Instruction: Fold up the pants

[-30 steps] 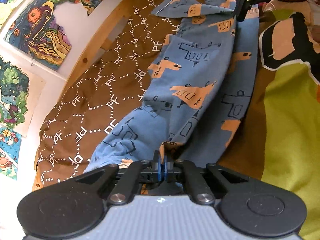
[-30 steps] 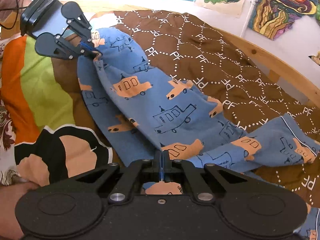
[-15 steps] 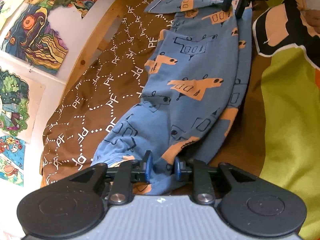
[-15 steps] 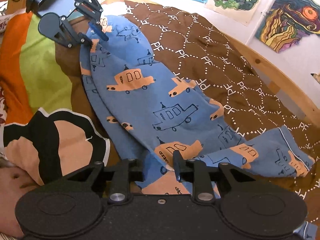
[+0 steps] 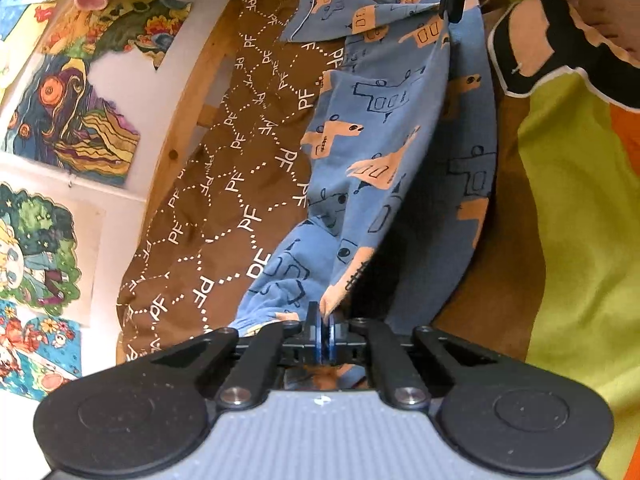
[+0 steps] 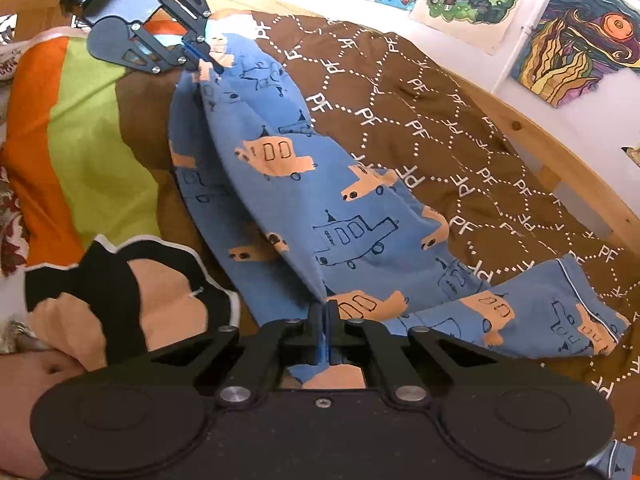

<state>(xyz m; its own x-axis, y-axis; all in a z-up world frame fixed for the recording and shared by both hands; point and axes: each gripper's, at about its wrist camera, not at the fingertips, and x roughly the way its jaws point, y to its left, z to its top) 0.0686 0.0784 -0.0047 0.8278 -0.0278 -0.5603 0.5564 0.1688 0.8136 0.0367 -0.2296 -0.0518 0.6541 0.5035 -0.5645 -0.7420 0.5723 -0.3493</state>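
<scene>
Your left tool is pinched tight on a fold of the blue pants, its blue pads pressed together with the cloth bunched between them. Your right tool is clamped the same way on another edge of the pants, with fabric caught between its closed fingers. In the right wrist view, your left tool grips the far end of the garment, so the pants stretch between the two tools as a raised ridge above a lower layer that lies on the bed. The pants rest on a brown bedspread printed with white dotted hexagons and letters, beside a blanket with green and orange stripes. One leg end with white piping trails off to the side on the brown bedspread. Colourful drawings hang on the wall beyond the wooden bed frame.
</scene>
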